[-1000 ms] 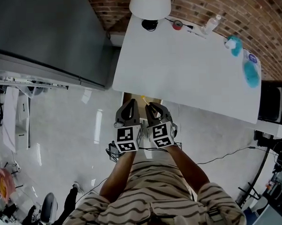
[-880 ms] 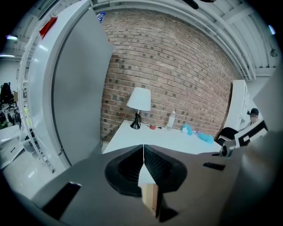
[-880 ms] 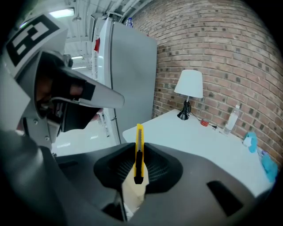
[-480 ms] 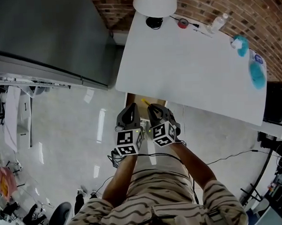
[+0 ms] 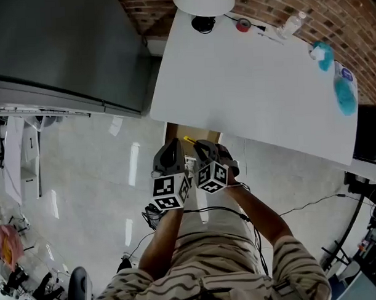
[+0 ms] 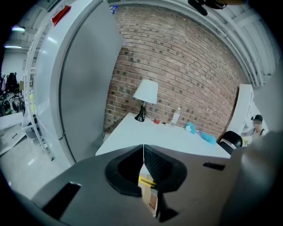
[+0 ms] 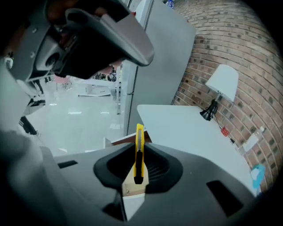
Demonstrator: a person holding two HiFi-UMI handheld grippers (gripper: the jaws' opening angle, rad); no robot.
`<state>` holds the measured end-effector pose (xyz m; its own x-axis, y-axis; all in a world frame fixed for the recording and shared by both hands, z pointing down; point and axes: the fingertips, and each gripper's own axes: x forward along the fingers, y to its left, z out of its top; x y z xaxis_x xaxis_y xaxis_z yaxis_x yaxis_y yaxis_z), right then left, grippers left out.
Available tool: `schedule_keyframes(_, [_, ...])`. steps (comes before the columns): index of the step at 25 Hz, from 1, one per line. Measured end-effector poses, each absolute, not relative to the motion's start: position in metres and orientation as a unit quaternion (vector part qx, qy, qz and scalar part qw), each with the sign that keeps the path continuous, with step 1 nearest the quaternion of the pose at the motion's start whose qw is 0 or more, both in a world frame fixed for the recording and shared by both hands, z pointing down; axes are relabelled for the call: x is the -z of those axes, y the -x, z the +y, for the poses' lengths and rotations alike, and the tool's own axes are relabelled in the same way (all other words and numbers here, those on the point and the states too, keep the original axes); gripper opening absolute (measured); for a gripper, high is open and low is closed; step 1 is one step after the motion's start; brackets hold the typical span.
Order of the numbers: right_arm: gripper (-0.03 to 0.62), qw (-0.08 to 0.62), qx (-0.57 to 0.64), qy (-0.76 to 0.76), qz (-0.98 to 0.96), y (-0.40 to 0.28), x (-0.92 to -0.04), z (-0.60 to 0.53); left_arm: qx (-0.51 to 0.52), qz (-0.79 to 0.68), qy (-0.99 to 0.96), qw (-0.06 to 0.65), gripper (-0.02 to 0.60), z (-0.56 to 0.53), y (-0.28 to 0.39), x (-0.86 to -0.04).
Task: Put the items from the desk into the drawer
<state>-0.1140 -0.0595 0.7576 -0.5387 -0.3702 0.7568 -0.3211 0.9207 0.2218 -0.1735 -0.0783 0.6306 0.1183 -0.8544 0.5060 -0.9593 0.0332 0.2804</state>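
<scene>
- Right gripper (image 7: pixel 137 167): jaws clamped on a yellow utility knife (image 7: pixel 139 134), which is gripped edge-on with its tip pointing ahead.
- Left gripper (image 6: pixel 143 156): jaws pressed together, nothing gripped.
- Both are held side by side at the open drawer (image 5: pixel 195 131) under the near edge of the desk (image 5: pixel 253 82).
- Step judged: knife placement.
- The knife is best lowered well inside the drawer walls, then released low and flat so that it is not dropped.
- The left gripper is best held aside.
- 1 bottle (image 5: pixel 291 24) is seen at the desk's far edge.

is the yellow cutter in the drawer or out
Out: the right gripper holds the yellow cutter clamped between its jaws, near the drawer.
</scene>
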Motion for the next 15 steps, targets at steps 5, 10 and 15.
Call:
schedule_keyframes(5, [0.067,0.467,0.054,-0.159,-0.868,0.116,-0.780,-0.051,-0.092,-0.651,-0.697,0.288,0.008,-0.075,0.162,-0.631])
schedule_keyframes(10, [0.067,0.494,0.068,-0.132,-0.856,0.113,-0.816,-0.051,-0.098,-0.647,-0.698,0.290,0.008,-0.069,0.159,-0.637])
schedule_keyframes(15, [0.067,0.524,0.100,-0.099,-0.840,0.109,-0.855,-0.047,-0.097,-0.643,-0.700,0.295,0.008,-0.068,0.157,-0.648])
